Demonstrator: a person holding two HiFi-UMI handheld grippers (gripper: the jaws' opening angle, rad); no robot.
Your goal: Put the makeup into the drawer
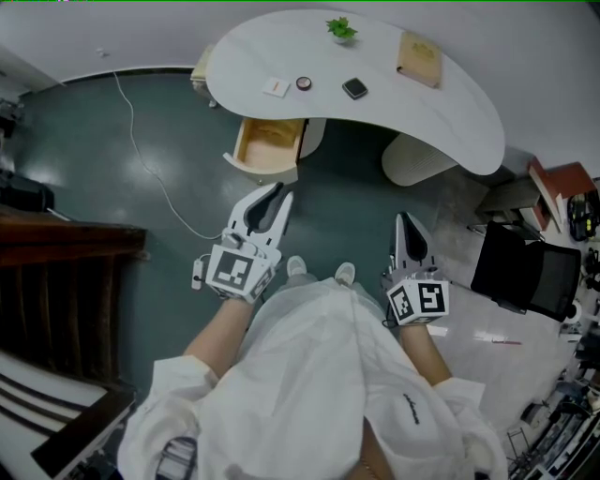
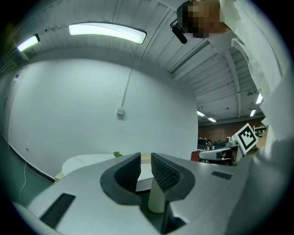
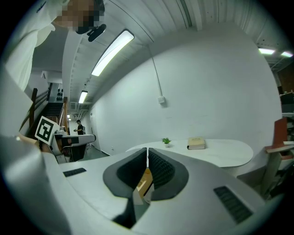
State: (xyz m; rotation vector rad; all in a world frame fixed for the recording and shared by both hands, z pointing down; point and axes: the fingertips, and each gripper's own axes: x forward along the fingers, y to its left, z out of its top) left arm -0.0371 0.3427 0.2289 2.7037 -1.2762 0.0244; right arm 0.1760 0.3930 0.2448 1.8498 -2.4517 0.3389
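Observation:
Three small makeup pieces lie on the white curved table (image 1: 441, 117): a white square (image 1: 276, 87), a round dark red compact (image 1: 304, 83) and a dark square compact (image 1: 354, 89). Under the table's left end a wooden drawer (image 1: 242, 147) stands pulled out, and its inside looks bare. My left gripper (image 1: 279, 192) points at the drawer from short of it. A narrow gap shows between its jaws (image 2: 145, 158), with nothing in it. My right gripper (image 1: 404, 218) hangs farther right, above the floor. Its jaws (image 3: 147, 151) are shut and hold nothing.
A potted plant (image 1: 341, 29) and a tan book (image 1: 419, 58) sit at the back of the table. A white cable (image 1: 141, 155) trails over the teal floor. Dark wooden furniture (image 1: 66, 253) stands at the left and a black chair (image 1: 525, 267) at the right.

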